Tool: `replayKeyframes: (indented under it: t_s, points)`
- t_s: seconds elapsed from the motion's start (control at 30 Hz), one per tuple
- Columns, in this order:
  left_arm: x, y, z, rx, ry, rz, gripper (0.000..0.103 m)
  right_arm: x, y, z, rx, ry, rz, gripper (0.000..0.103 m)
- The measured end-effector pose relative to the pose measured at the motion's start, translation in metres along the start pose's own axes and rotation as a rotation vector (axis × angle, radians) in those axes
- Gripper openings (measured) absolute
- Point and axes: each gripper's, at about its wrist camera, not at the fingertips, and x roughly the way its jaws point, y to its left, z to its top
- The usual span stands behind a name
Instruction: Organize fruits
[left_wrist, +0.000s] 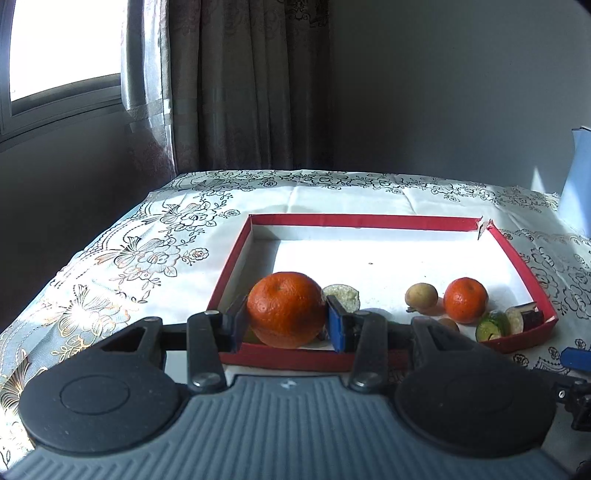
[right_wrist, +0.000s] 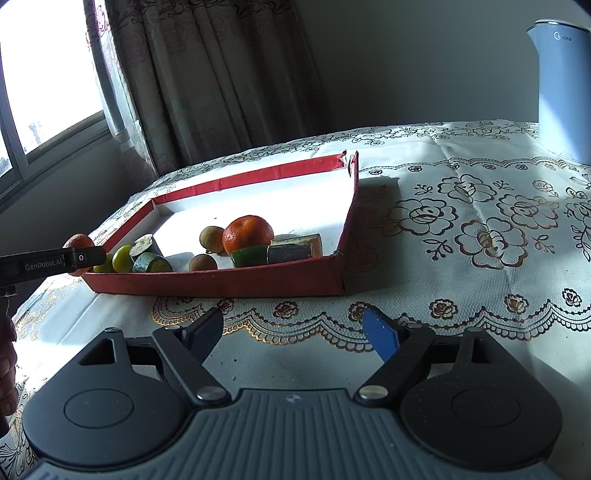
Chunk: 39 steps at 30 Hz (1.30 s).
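Observation:
My left gripper (left_wrist: 286, 321) is shut on a large orange (left_wrist: 286, 308), held over the near left corner of the red box (left_wrist: 369, 220). From the right wrist view that orange (right_wrist: 78, 242) shows at the box's left end behind the left gripper's finger (right_wrist: 79, 257). Inside the box lie a smaller orange (left_wrist: 464, 300), a brownish round fruit (left_wrist: 421, 294), a cut pale piece (left_wrist: 343, 295), a green piece (left_wrist: 491, 325) and a dark chunk (left_wrist: 526, 316). My right gripper (right_wrist: 295, 332) stands open over the tablecloth in front of the red box (right_wrist: 221, 282), with nothing between its fingers.
A floral tablecloth (right_wrist: 480, 229) covers the table. A tall pale blue-grey appliance (right_wrist: 563, 92) stands at the back right. Curtains (left_wrist: 229, 81) and a window (left_wrist: 62, 48) are behind the table. A hand (right_wrist: 7, 369) shows at the left edge.

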Motion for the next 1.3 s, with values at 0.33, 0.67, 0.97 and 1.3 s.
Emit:
replayKeyframes:
  t_s: [0.33, 0.67, 0.97, 1.3]
  points:
    - [0.043, 0.0, 0.018, -0.02, 0.026, 0.004, 0.04, 0.001, 0.002, 0.0, -0.006, 0.003, 0.005, 0.087]
    - [0.053, 0.003, 0.013, -0.036, -0.019, 0.062, 0.089, 0.002, 0.002, 0.001, -0.008, 0.007, 0.011, 0.09]
    - [0.029, -0.001, 0.009, 0.008, -0.057, 0.084, 0.103, 0.002, 0.002, 0.001, -0.014, 0.012, 0.011, 0.09]
    - [-0.02, 0.001, -0.005, -0.013, -0.049, 0.091, 0.103, 0.001, 0.009, 0.0, -0.056, 0.01, -0.007, 0.09]
